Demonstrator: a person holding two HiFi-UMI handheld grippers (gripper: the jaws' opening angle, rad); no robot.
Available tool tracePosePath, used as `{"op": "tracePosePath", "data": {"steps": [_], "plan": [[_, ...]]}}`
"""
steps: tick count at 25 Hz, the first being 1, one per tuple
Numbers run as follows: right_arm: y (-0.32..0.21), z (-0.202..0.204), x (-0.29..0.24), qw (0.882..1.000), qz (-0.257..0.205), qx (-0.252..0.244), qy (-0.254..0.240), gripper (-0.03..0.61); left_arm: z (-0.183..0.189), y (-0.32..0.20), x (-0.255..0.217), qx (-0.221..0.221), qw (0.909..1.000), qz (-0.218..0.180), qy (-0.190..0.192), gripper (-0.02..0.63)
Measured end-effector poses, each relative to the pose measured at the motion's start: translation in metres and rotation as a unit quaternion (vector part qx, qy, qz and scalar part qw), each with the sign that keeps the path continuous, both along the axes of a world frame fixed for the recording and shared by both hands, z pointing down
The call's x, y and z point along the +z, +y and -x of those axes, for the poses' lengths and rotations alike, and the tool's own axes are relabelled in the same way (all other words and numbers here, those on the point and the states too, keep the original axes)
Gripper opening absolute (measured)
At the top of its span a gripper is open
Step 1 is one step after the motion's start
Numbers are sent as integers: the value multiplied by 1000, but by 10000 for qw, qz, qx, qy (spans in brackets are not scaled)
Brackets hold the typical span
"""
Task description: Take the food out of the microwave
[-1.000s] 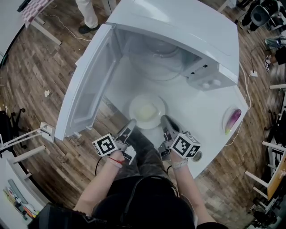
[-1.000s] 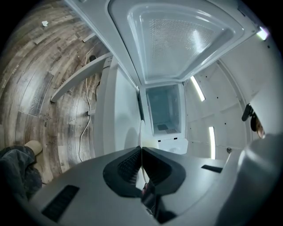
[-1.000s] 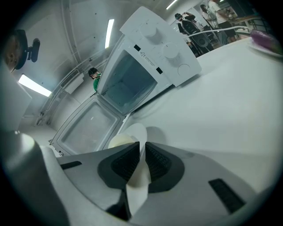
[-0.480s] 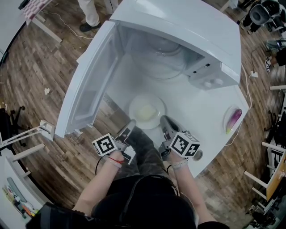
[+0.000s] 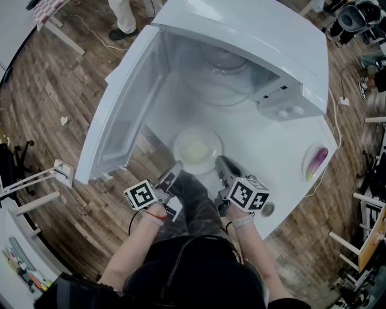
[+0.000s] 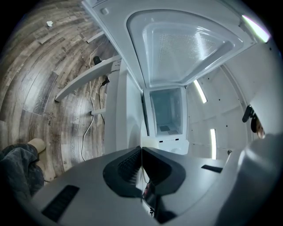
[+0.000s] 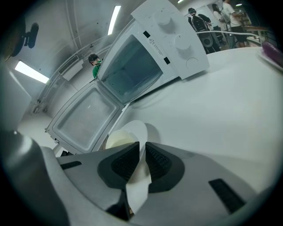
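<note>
A white plate point(image 5: 183, 140) with pale yellow food point(image 5: 196, 151) sits on the white table point(image 5: 271, 157) in front of the open microwave point(image 5: 241, 42). My right gripper point(image 5: 222, 163) is shut on the plate's near rim. In the right gripper view the plate point(image 7: 136, 128) runs between the pads of that gripper point(image 7: 140, 150), with the food point(image 7: 116, 140) just beyond them. My left gripper point(image 5: 176, 168) hovers beside the plate's left near edge, shut on nothing. In the left gripper view its jaws point(image 6: 141, 149) meet with no gap and face the microwave cavity point(image 6: 167, 110).
The microwave door point(image 5: 123, 102) swings out wide to the left, over the wooden floor. A purple eggplant on a small dish point(image 5: 315, 162) lies at the table's right edge. A person's legs point(image 5: 123, 18) stand behind the microwave. Cables trail past the table's right side.
Almost nothing. The right gripper has turned slightly on the plate's rim; the plate and the left gripper stay where they were.
</note>
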State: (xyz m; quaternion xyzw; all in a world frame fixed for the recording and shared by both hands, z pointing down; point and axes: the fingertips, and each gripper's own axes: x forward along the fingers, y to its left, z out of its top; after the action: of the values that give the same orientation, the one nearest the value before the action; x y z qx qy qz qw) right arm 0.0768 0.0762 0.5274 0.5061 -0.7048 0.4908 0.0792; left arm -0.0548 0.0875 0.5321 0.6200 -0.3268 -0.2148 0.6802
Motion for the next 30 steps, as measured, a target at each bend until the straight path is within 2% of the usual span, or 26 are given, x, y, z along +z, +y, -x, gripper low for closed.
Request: {"op": "tracePosePath", "data": {"steps": [5, 14, 17, 21, 24, 27, 30], "plan": [[0, 1, 1, 10000, 23, -41, 15, 57, -1, 0, -1, -117, 9997, 87, 218, 15], [0, 6, 3, 9997, 73, -185, 155, 57, 3, 2, 2, -163, 9996, 122, 205, 16], [0, 7, 3, 9995, 92, -218, 192, 57, 6, 3, 5, -80, 10000, 29, 8, 16], [1, 8, 4, 9992, 133, -266, 280, 57, 4, 3, 3, -193, 9995, 113, 211, 15], [2, 10, 4, 9988, 142, -333, 333, 57, 5, 4, 4, -213, 9994, 136, 220, 16], [2, 10, 6, 9985, 160, -372, 379, 57, 8, 5, 9, -158, 9998, 90, 59, 15], [2, 10, 7, 9982, 184, -393, 419, 57, 6, 6, 8, -240, 9993, 159, 223, 15]]}}
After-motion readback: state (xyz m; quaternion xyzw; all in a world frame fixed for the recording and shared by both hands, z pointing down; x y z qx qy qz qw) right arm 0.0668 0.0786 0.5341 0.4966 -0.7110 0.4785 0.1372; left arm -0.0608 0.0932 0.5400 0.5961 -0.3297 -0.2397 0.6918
